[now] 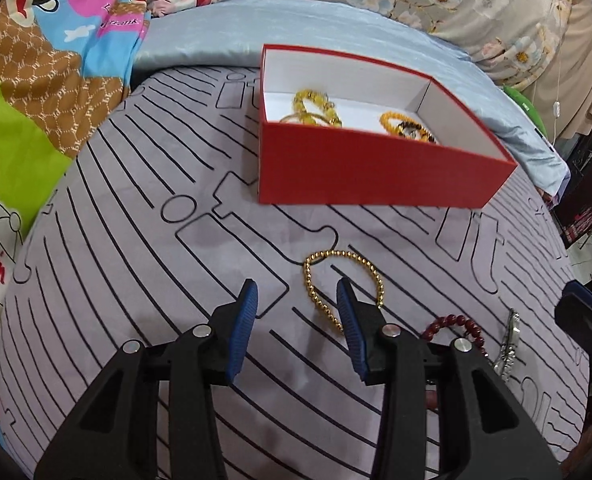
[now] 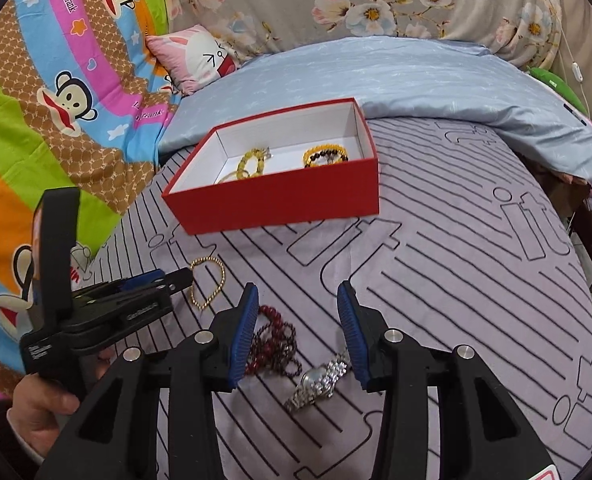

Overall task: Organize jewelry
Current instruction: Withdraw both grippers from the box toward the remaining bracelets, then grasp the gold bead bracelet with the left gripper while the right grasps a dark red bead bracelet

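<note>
A red box [image 1: 360, 168] with a white inside stands on the bed and holds yellow bead bracelets [image 1: 316, 106]; it also shows in the right wrist view [image 2: 279, 196]. A gold bead bracelet [image 1: 316, 276] lies on the grey sheet, its near part between my left gripper's [image 1: 298, 300] open fingers, the right finger over it. A dark red bead bracelet [image 2: 275, 340] and a silver watch [image 2: 320, 380] lie between and just before my right gripper's [image 2: 296, 304] open, empty fingers. The left gripper [image 2: 175, 278] shows at the left of the right wrist view.
The grey sheet with black lines [image 2: 456, 280] covers the bed. A light blue quilt [image 2: 416, 76] lies behind the box. A bright cartoon blanket [image 2: 55, 100] and a pink pillow [image 2: 199, 56] are at the left. The bed edge drops off at the right.
</note>
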{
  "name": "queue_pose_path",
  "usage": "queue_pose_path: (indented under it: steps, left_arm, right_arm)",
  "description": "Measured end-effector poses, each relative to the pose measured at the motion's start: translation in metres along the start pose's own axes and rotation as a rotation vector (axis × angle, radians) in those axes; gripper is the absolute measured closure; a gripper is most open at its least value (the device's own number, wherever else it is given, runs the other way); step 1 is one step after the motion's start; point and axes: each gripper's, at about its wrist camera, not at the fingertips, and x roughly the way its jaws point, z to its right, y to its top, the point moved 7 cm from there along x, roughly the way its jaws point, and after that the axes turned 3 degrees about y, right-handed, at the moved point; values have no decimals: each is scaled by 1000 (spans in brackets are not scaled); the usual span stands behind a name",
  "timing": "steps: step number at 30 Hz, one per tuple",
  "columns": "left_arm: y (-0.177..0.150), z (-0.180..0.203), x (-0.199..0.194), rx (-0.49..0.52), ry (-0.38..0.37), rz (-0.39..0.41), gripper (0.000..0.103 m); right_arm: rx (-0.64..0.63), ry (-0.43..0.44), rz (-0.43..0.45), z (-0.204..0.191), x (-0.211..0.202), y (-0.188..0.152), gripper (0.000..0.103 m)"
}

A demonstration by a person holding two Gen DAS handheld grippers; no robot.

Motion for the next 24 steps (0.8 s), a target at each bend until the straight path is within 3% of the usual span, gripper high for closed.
queue_pose_path:
  steps: [8,14,24]
  left_arm:
    - [3,8,9,16,5,27,66]
    - [3,12,11,37,-7,32,100]
    - [5,2,-9,14,-46,54,100]
  right_arm:
    - [4,9,-30,-3,8,-12,62]
    - [-10,20,-63,-9,24,-19,62]
    - [-45,37,-107,-17,56,-18,67]
